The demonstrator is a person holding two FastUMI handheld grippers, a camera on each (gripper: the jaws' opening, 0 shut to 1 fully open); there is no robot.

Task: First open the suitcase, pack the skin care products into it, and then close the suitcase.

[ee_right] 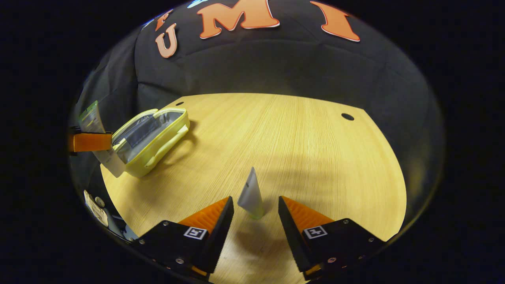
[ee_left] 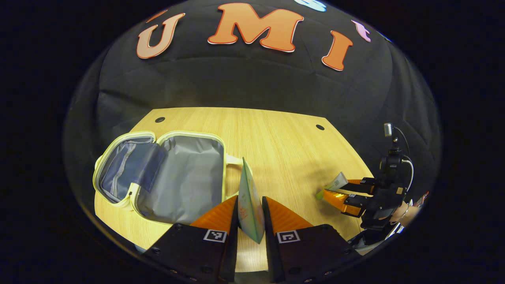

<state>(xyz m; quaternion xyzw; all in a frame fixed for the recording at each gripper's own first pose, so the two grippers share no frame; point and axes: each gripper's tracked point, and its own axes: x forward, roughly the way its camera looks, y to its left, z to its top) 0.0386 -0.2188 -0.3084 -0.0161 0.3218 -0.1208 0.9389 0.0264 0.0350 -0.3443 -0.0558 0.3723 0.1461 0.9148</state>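
Note:
The small yellow-green suitcase [ee_left: 158, 177] lies open on the wooden table [ee_left: 284, 142], its grey lining showing; in the right gripper view the suitcase [ee_right: 152, 138] sits far left. My left gripper [ee_left: 249, 201] is shut on a flat pale green skin care tube [ee_left: 246, 185], held upright just right of the case. A grey-white tube [ee_right: 250, 189] stands on its green cap between the fingers of my right gripper [ee_right: 255, 202], which is open with a gap on each side. In the left gripper view the right gripper [ee_left: 347, 195] sits at the table's right edge around that tube [ee_left: 336, 183].
Two dark round holes [ee_left: 320, 127] [ee_left: 159, 119] mark the table's far corners. A hand [ee_left: 406, 215] holds the right gripper at the right edge. The left gripper's finger [ee_right: 88, 142] and its tube [ee_right: 94, 118] show beside the case. Bare wood spans the middle.

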